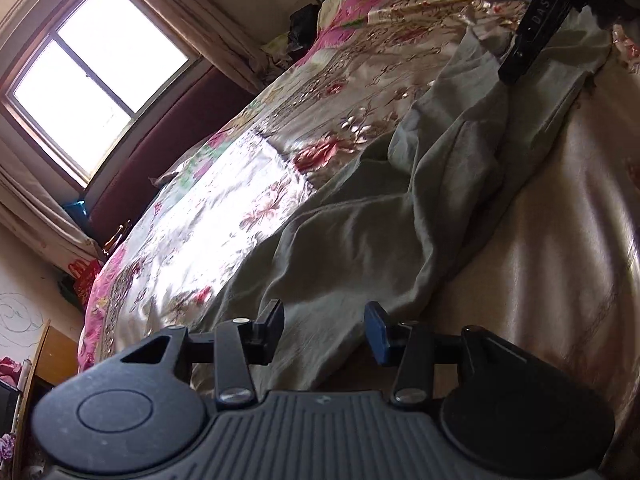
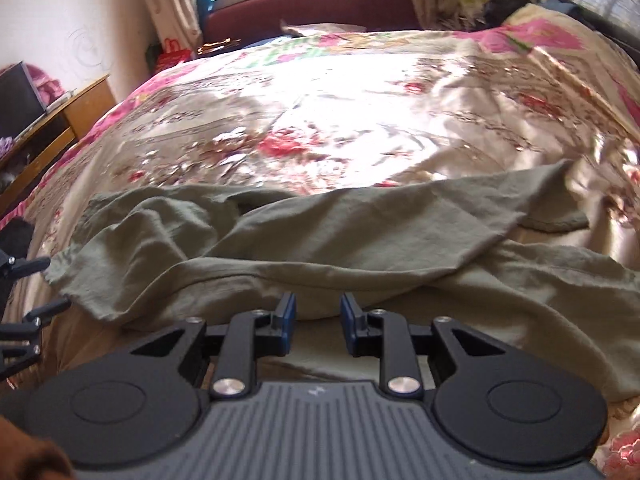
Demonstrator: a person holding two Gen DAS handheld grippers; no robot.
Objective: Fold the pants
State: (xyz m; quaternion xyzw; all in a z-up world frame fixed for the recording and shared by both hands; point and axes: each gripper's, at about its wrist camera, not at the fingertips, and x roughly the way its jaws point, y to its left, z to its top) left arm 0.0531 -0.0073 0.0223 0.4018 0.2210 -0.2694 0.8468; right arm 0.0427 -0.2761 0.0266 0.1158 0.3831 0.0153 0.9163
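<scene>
On the floral bed (image 2: 360,92), grey-green pants (image 2: 320,248) lie rumpled, left gripper (image 1: 324,332) and right gripper (image 2: 318,320) jaws apart, empty.

The left wrist view sits low and tilted over the bed (image 1: 248,208), close to one end of the pants (image 1: 360,240), looking along them toward the window (image 1: 92,80). The right wrist view looks squarely across the bed (image 2: 320,112) at the headboard (image 2: 312,4), close above the pants (image 2: 320,240) (their long side). Both share pants, bedspread and headboard.
</scene>
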